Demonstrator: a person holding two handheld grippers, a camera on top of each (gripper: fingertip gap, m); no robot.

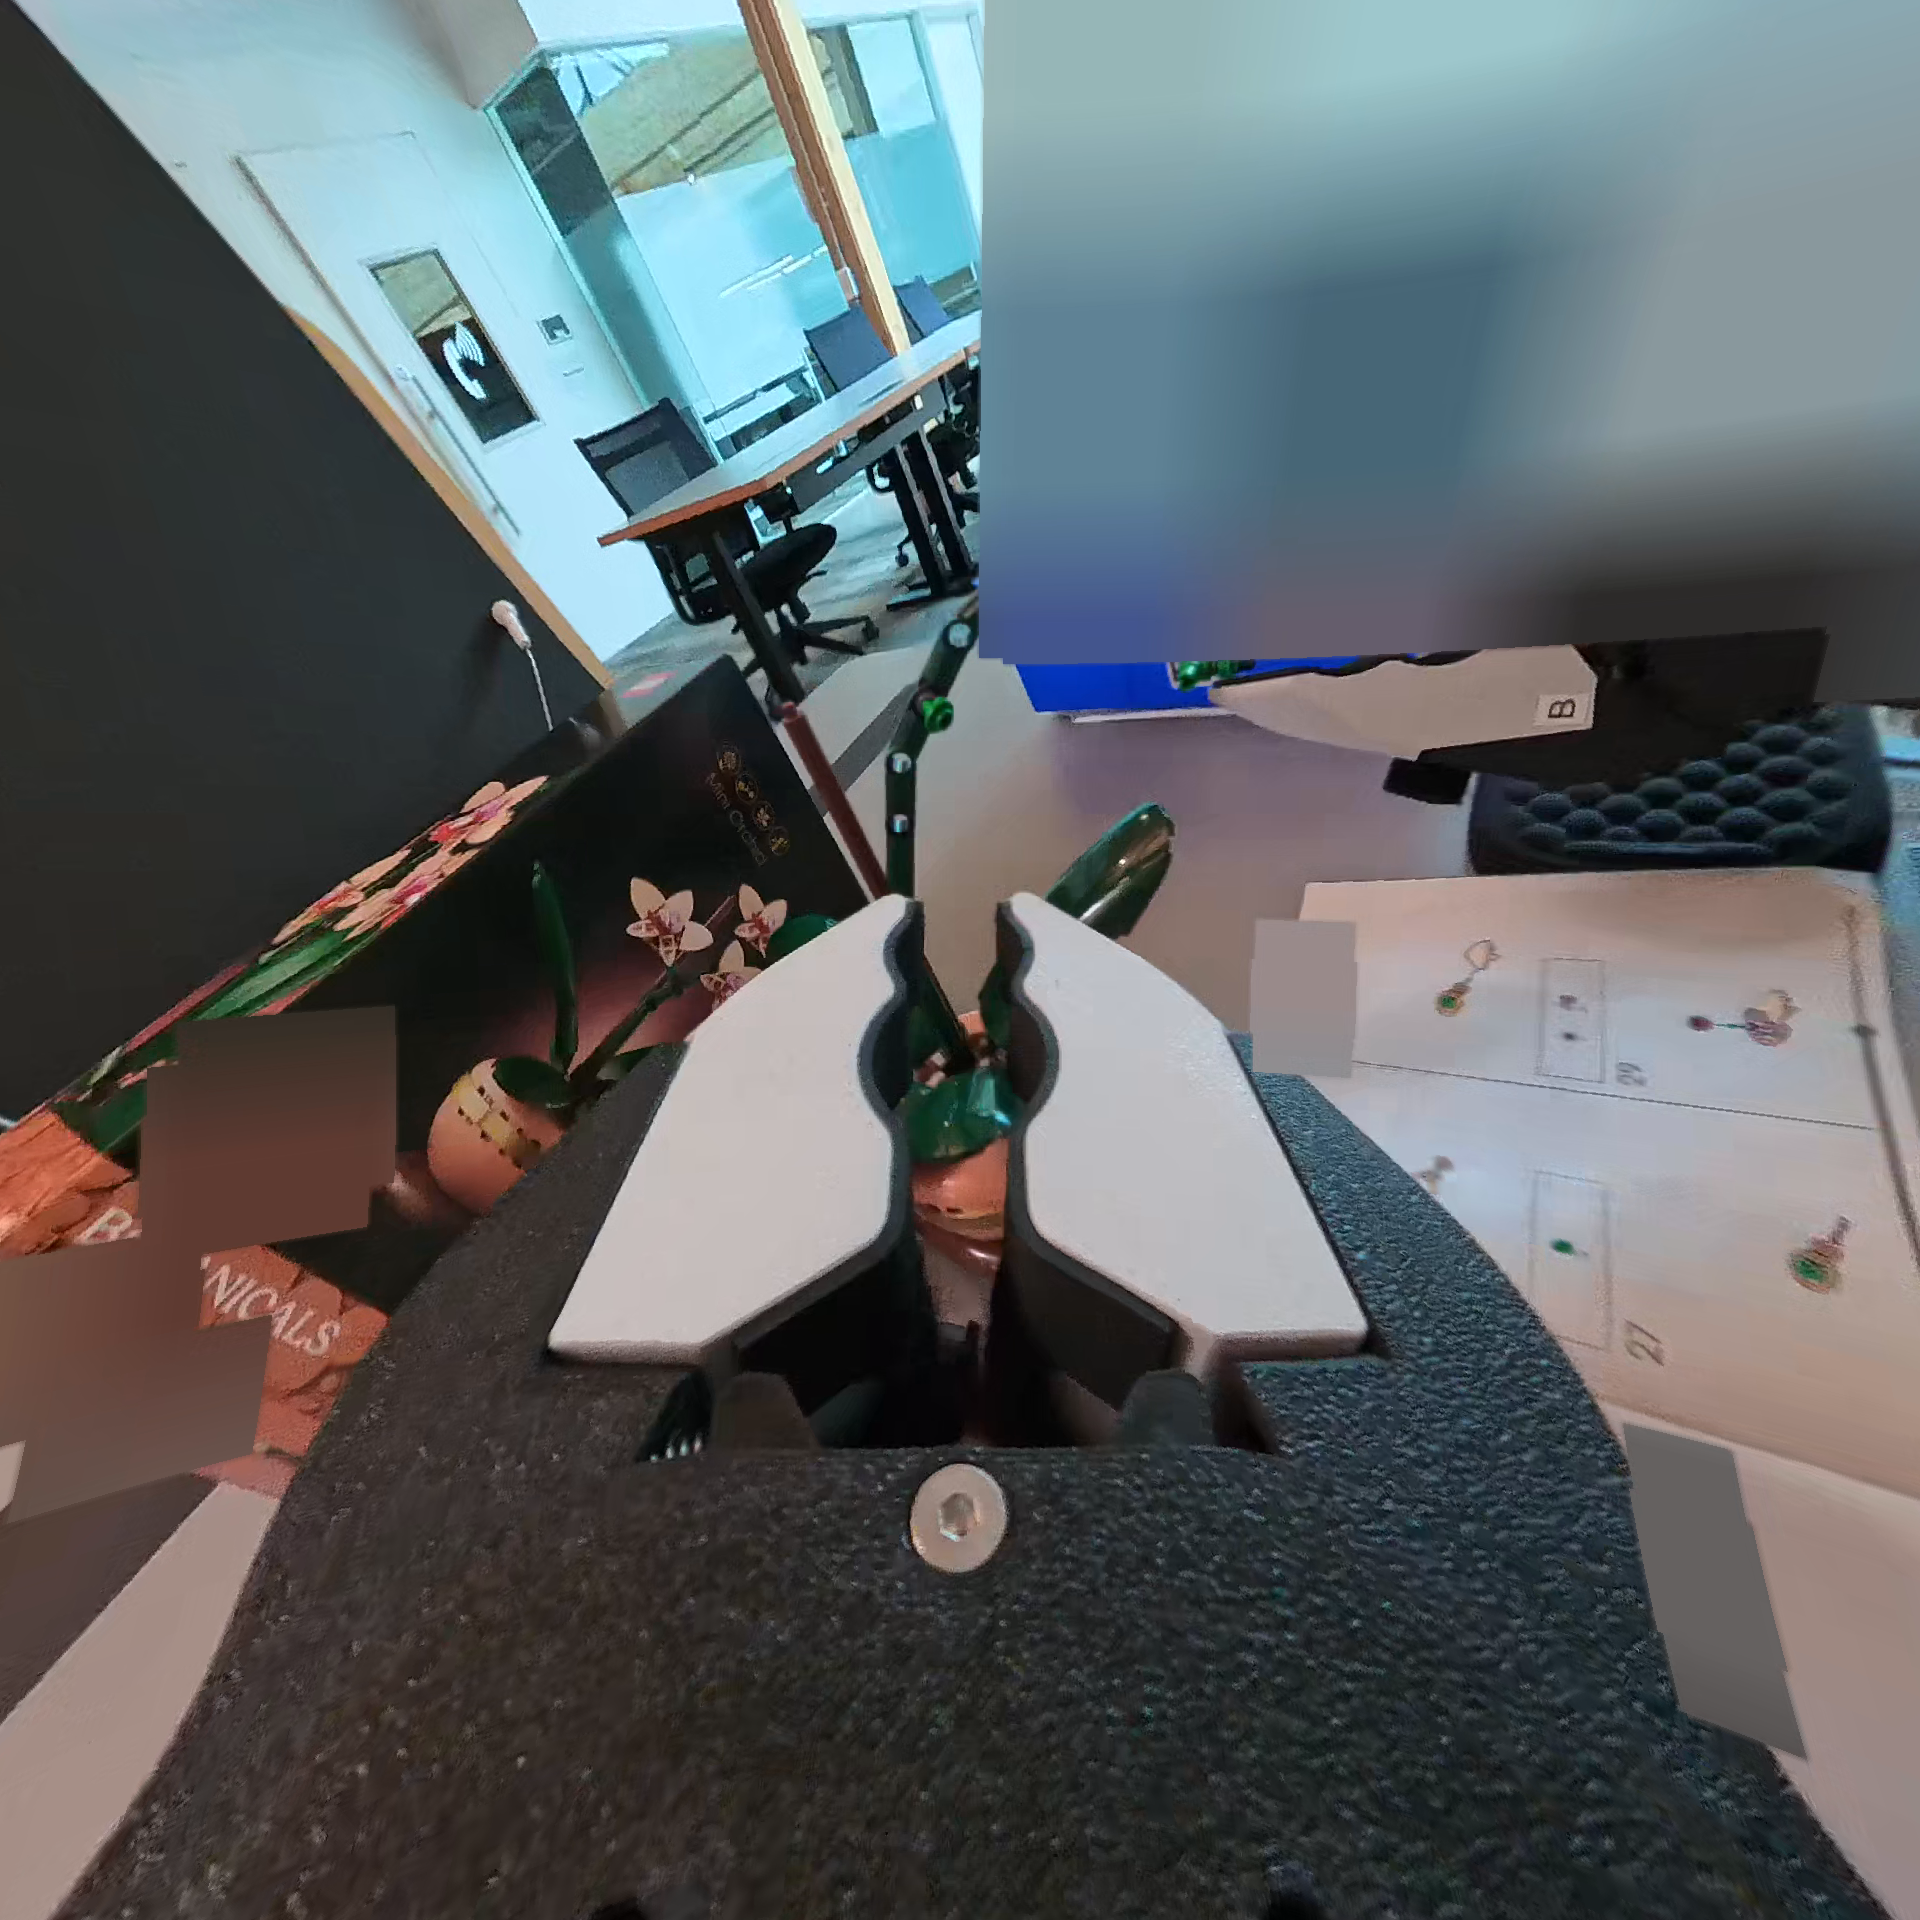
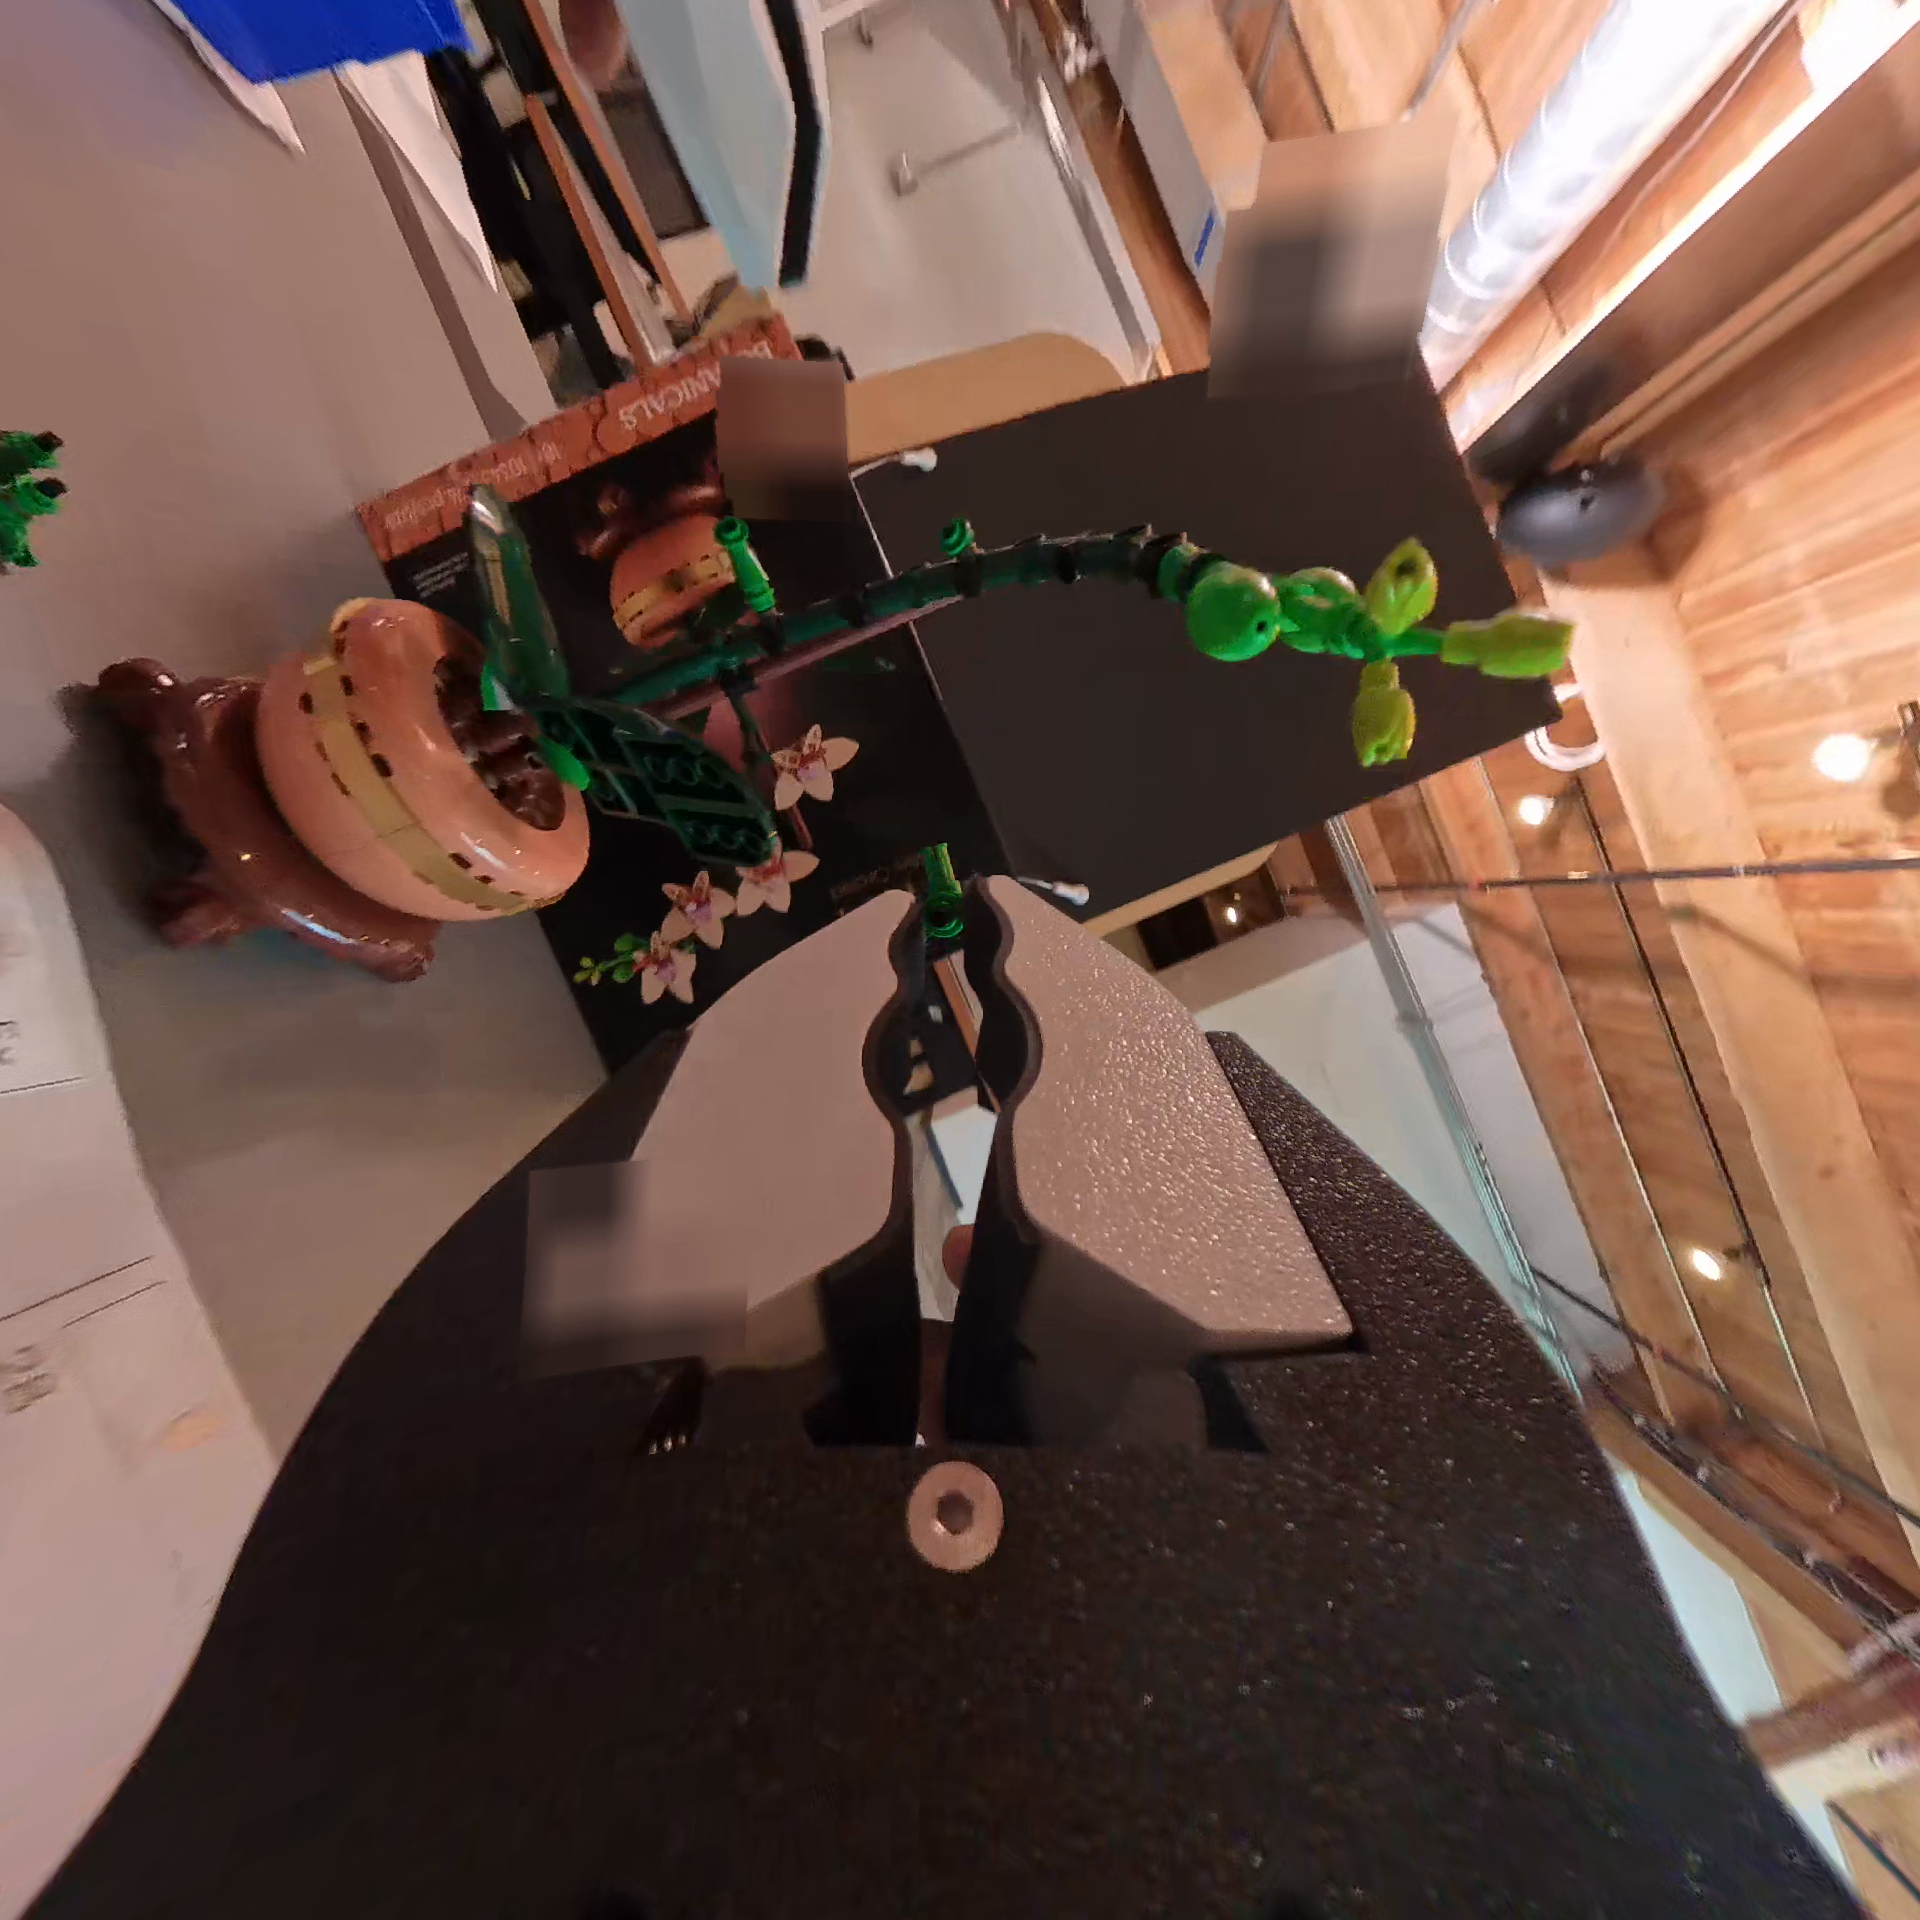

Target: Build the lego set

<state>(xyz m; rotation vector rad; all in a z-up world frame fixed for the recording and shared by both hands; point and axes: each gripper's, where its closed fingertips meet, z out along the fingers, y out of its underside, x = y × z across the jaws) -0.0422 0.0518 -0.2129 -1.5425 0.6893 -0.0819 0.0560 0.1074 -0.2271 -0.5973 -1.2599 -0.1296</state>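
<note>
The lego orchid stands on the table: a peach pot (image 2: 395,748) on a brown base (image 2: 197,800), dark green leaves (image 2: 665,779), and a long green stem (image 2: 997,571) ending in lime buds (image 2: 1382,623). My right gripper (image 2: 943,914) is shut on a small bright green peg (image 2: 940,883) at the end of a side branch of the stem. Its white finger (image 1: 1382,691) shows far off in the left wrist view. My left gripper (image 1: 958,914) has its fingers close together with nothing between them. The pot (image 1: 951,1195) shows through the narrow gap, farther off.
The set's box (image 1: 582,935) stands just behind the plant, in front of a black panel (image 1: 156,623). The open instruction booklet (image 1: 1610,1122) lies on the table to the right. A blue bin (image 1: 1112,686) sits at the back. Loose green pieces (image 2: 26,488) lie on the table. Left tips to right tips: about 12 cm. The peach pot (image 2: 395,748) is about 12 cm from both grippers' fingertips.
</note>
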